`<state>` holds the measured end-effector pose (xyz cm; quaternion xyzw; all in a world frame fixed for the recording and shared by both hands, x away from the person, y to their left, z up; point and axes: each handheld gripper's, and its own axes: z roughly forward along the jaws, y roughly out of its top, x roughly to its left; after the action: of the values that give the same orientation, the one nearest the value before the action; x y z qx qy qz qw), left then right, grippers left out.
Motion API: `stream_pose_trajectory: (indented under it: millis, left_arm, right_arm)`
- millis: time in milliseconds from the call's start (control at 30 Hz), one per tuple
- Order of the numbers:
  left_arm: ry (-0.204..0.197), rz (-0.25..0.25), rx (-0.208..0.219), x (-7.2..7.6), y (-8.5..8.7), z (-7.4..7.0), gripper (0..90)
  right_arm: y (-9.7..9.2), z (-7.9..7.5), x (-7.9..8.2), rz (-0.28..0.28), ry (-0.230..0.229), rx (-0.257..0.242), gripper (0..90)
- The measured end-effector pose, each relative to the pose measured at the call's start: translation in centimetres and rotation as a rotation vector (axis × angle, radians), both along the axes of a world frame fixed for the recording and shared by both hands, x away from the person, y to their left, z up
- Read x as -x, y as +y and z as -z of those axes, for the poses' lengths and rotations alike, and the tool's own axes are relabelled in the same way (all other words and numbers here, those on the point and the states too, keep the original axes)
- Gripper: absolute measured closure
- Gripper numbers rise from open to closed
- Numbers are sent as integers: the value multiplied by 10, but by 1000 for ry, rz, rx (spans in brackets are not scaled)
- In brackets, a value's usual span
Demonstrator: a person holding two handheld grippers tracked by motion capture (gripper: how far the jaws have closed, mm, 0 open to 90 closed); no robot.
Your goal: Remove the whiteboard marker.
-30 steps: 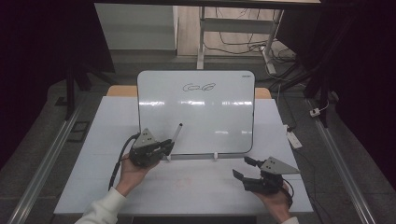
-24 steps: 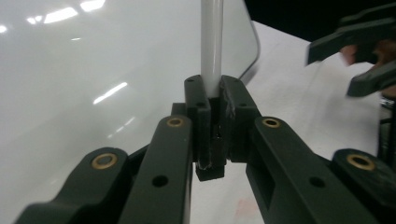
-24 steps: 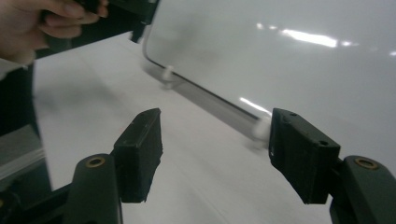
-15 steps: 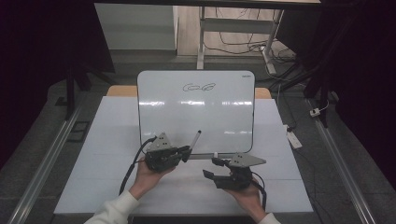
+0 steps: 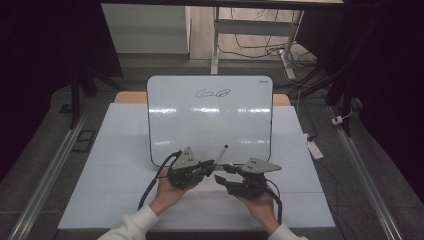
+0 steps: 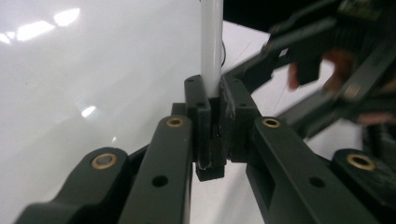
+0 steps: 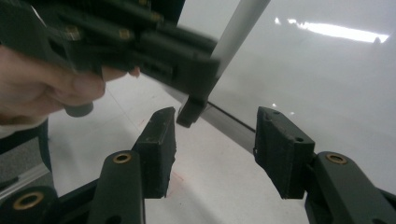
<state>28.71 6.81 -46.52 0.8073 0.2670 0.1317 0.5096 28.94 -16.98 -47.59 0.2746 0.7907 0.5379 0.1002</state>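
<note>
A whiteboard (image 5: 210, 120) lies on the white table (image 5: 115, 150), with a small black scribble (image 5: 212, 93) near its far edge. My left gripper (image 5: 207, 165) is shut on a marker (image 5: 220, 154), whose pale barrel (image 6: 211, 46) rises from between the pads and points toward the board. My right gripper (image 5: 222, 174) sits just to its right, tips almost meeting the left one. Its jaws (image 7: 215, 140) have just been closing and stand apart. The marker's dark lower end (image 7: 191, 112) hangs just beyond the gap, near one pad, untouched.
The board's near edge (image 7: 233, 126) runs just ahead of both grippers. A cable (image 5: 152, 187) trails from the left gripper across the table. On the floor to the right lies a white power strip (image 5: 315, 149); metal rails (image 5: 55, 165) flank the table.
The left gripper carried the marker rightward, and the right gripper came in leftward, so the two now meet at the board's near edge. The right jaws have narrowed.
</note>
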Motion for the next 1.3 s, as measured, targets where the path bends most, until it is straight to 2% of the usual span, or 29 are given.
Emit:
stream_pose_trajectory:
  millis: [33, 100, 267, 467, 567, 700, 800, 833, 933, 1000, 1100, 1300]
  left_arm:
    - [-8, 1, -20, 0, -1, 1, 823]
    - [-14, 1, -32, 0, -2, 3, 823]
    - [-14, 18, -37, 1, -5, 5, 823]
    - [-25, 86, -44, 4, -11, 7, 823]
    - [-29, 129, -70, 4, -9, 8, 823]
    - [-32, 167, -93, 2, -7, 10, 823]
    - [-48, 200, -128, 4, -8, 11, 823]
    - [-49, 216, -144, 4, -8, 11, 823]
    - [-44, 256, -187, 3, -7, 10, 823]
    - [-39, 270, -195, 2, -6, 10, 823]
    - [-47, 277, -229, 3, -8, 11, 823]
    - [-43, 279, -236, 3, -9, 12, 823]
  right_arm:
    - [-3, -2, 0, 5, -1, -5, 475]
    - [-8, -6, -1, 15, -8, -21, 479]
    - [-14, -13, -3, 37, -20, -56, 486]
    - [-13, -19, -6, 46, -35, -86, 539]
    - [-17, -24, -8, 33, -39, -83, 558]
    - [-22, -30, -11, -5, -19, -55, 588]
    - [-21, -30, -13, -43, 2, -26, 610]
    - [-20, -30, -14, -61, 8, -11, 614]
    - [-17, -32, -14, -116, 24, 74, 634]
    - [-16, -32, -14, -142, 42, 107, 647]
    - [-14, -30, -14, -161, 49, 122, 666]
    - [-14, -28, -15, -178, 76, 104, 706]
